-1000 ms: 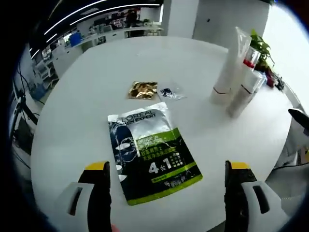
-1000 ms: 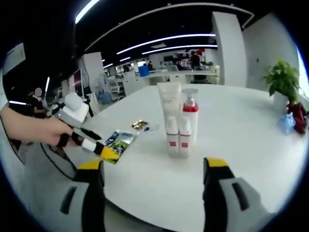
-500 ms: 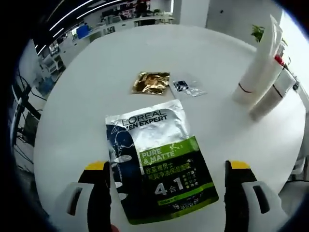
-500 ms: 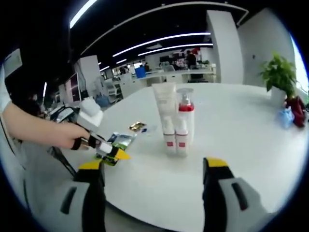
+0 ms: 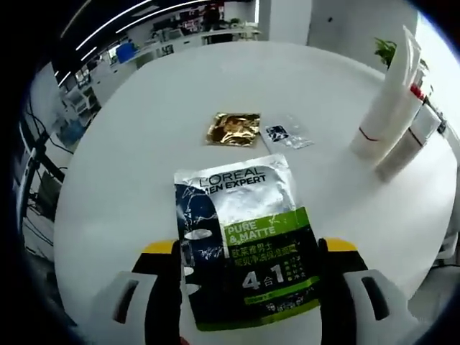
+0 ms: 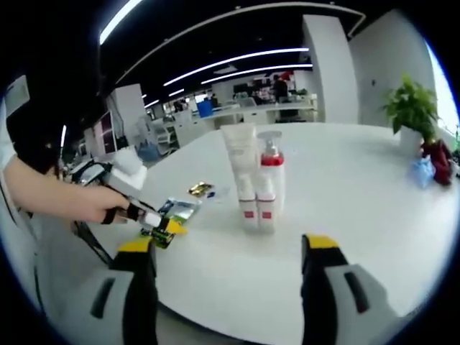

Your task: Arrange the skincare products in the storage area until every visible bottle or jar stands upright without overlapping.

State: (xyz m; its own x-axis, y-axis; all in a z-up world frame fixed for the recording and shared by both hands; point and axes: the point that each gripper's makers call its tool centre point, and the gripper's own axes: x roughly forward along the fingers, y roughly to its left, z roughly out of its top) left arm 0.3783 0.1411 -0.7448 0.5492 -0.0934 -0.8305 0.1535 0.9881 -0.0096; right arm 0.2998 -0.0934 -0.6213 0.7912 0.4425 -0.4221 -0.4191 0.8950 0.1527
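My left gripper (image 5: 248,251), jaws apart and closed on nothing, straddles the flat mask sachet (image 5: 244,248); upright bottles (image 6: 257,188) stand ahead of my open, empty right gripper (image 6: 230,251).

Opposing views (shared sachet (image 5: 244,248))
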